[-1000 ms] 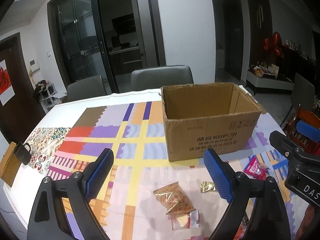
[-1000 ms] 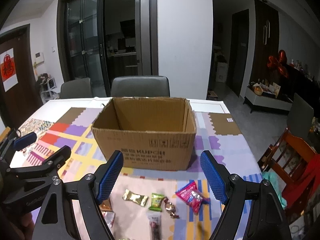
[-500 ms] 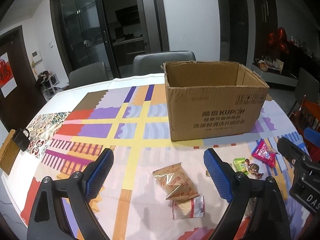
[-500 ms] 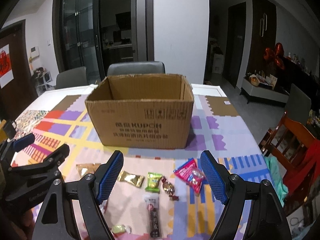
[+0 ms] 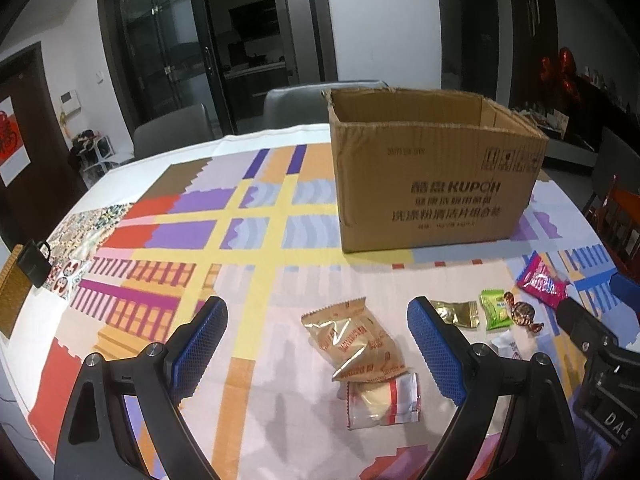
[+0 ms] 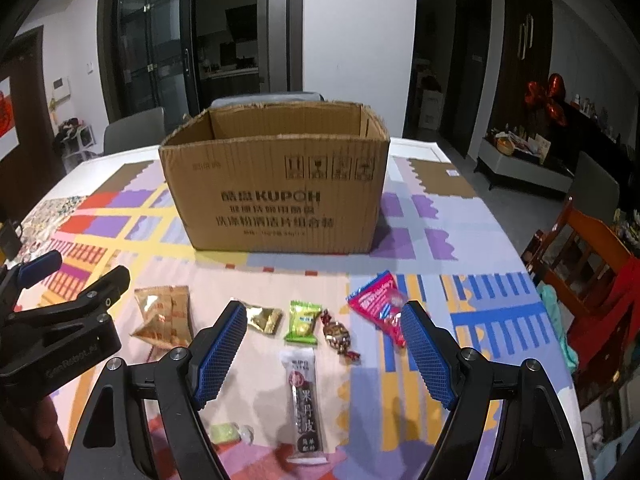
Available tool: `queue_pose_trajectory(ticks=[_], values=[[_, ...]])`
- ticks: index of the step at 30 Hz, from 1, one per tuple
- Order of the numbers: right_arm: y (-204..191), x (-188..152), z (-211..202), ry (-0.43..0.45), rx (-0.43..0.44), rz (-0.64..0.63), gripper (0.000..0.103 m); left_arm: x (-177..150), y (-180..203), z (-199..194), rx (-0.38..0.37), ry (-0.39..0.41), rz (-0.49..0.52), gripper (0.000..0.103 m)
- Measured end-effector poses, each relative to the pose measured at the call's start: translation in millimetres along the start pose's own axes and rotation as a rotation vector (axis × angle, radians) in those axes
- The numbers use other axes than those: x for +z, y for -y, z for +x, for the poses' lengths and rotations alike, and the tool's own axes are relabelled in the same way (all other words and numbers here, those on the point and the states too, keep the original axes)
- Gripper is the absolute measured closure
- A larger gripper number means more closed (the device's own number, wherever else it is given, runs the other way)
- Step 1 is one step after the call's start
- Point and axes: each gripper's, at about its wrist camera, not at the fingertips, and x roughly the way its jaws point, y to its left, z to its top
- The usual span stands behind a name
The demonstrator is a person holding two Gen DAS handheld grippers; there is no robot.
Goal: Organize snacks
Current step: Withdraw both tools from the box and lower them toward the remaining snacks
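Clearly none of the snacks is in hand yet: both the left claw (image 5: 316,344) and the right claw (image 6: 322,354) stand wide, holding nothing, above the near edge of the bench (image 6: 472,240). The snacks lie loose on the patterned cloth between that edge and the open cardboard box (image 6: 276,188), which sits toward the middle of the bench. Under the left claw lie a tan crinkled packet (image 5: 354,342) and, touching it, a clear red-trimmed wrapper (image 5: 384,400). Under the right claw lie a long dark bar (image 6: 305,396), a green packet (image 6: 303,322), a gold sachet (image 6: 264,319), a foil-twisted candy (image 6: 338,334) and a pink packet (image 6: 380,308). All look light, soft and slick, likely to slide or crumple; pinching each across its middle, or at a crimped end seam, seems safest. The bar probably wants a grip across its narrow width.
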Motion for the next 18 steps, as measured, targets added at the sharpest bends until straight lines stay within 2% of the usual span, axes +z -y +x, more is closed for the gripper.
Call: queue_pose_trajectory(ticks=[10, 18], values=[[-2.6, -29.9, 22.7, -0.087, 0.003, -0.004, 0.023, -13.6, 8.5, 29.4, -0.012, -0.055, -0.022, 0.011], [-3.6, -41.6, 37.7, -0.128, 0.007, 0.001, 0.023, -22.9, 13.7, 52.4, -0.017, -0.104, -0.037, 0.011]])
